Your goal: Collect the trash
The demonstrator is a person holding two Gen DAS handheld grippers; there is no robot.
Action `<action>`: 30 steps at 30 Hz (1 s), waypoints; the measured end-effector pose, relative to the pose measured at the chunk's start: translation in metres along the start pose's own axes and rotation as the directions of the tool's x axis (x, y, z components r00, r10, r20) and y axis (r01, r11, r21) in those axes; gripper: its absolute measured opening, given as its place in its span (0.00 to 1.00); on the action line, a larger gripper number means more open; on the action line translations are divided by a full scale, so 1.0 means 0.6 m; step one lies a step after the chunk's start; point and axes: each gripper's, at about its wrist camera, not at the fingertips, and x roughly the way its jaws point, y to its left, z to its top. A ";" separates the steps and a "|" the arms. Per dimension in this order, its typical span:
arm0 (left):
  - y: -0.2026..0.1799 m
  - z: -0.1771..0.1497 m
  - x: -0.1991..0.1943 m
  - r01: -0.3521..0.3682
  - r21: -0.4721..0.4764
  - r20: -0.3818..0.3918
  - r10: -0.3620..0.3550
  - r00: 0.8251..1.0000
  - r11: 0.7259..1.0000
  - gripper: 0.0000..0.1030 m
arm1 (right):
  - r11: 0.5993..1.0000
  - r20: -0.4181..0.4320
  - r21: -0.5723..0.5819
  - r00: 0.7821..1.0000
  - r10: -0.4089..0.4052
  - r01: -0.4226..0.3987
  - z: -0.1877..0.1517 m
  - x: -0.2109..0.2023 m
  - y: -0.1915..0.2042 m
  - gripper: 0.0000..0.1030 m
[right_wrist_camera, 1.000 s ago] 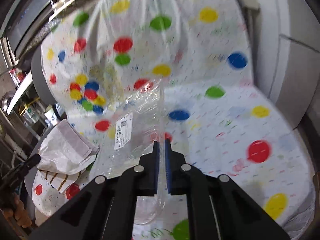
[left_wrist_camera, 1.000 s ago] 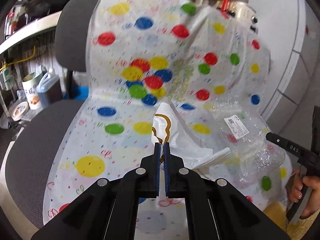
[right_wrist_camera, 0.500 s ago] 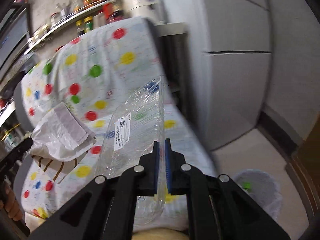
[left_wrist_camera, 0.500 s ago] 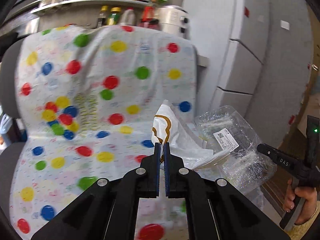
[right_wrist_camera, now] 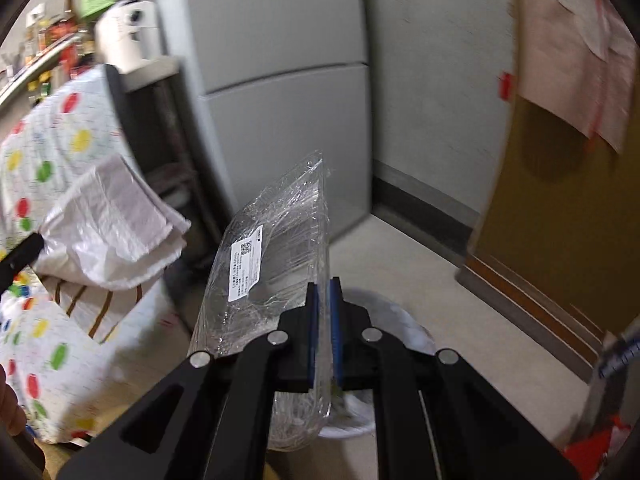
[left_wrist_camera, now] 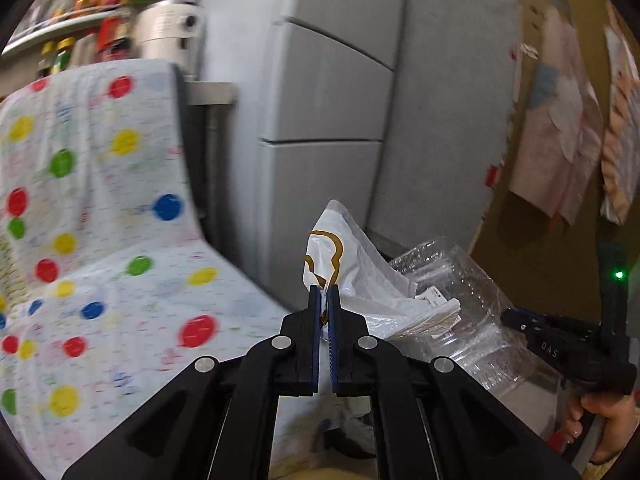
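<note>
My left gripper (left_wrist_camera: 324, 294) is shut on a white plastic bag with brown lines (left_wrist_camera: 352, 264) and holds it in the air; the bag also shows in the right wrist view (right_wrist_camera: 112, 232). My right gripper (right_wrist_camera: 324, 286) is shut on the rim of a clear plastic food container with a white label (right_wrist_camera: 272, 256), held upright in the air; it also shows in the left wrist view (left_wrist_camera: 452, 292). A white-lined trash bin (right_wrist_camera: 384, 316) stands on the floor just beyond and below the right gripper, partly hidden by it.
A chair covered with a polka-dot cloth (left_wrist_camera: 100, 272) is at the left. A grey refrigerator (left_wrist_camera: 328, 100) stands behind. A brown door (right_wrist_camera: 560, 200) is at the right. Shelves with bottles (left_wrist_camera: 80, 12) are at the far left.
Both grippers have swung right, away from the covered chair, carrying the bag and the container. The trash bin is now closer, under the right gripper.
</note>
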 end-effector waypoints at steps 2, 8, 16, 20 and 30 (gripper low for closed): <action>-0.031 -0.012 0.026 0.015 0.031 -0.019 -0.014 1.000 0.999 0.04 | 0.999 -0.021 0.005 0.999 -0.042 0.042 -0.016 0.012 -0.025 0.07; -0.092 -0.056 0.103 0.090 0.063 -0.135 -0.081 0.988 0.994 0.04 | 0.995 -0.116 0.031 0.989 -0.089 0.093 -0.050 0.067 -0.069 0.07; -0.113 -0.077 0.193 0.117 0.058 -0.235 -0.100 0.967 0.991 0.05 | 0.993 -0.233 0.098 0.972 -0.035 0.059 -0.071 0.165 -0.091 0.08; -0.112 -0.083 0.222 0.118 0.046 -0.291 -0.100 0.952 0.992 0.34 | 0.989 -0.256 0.141 0.967 -0.003 0.040 -0.074 0.188 -0.093 0.46; -0.075 -0.074 0.185 0.100 0.002 -0.262 -0.096 0.960 0.995 0.74 | 0.992 -0.208 0.125 0.978 -0.006 0.032 -0.055 0.115 -0.082 0.58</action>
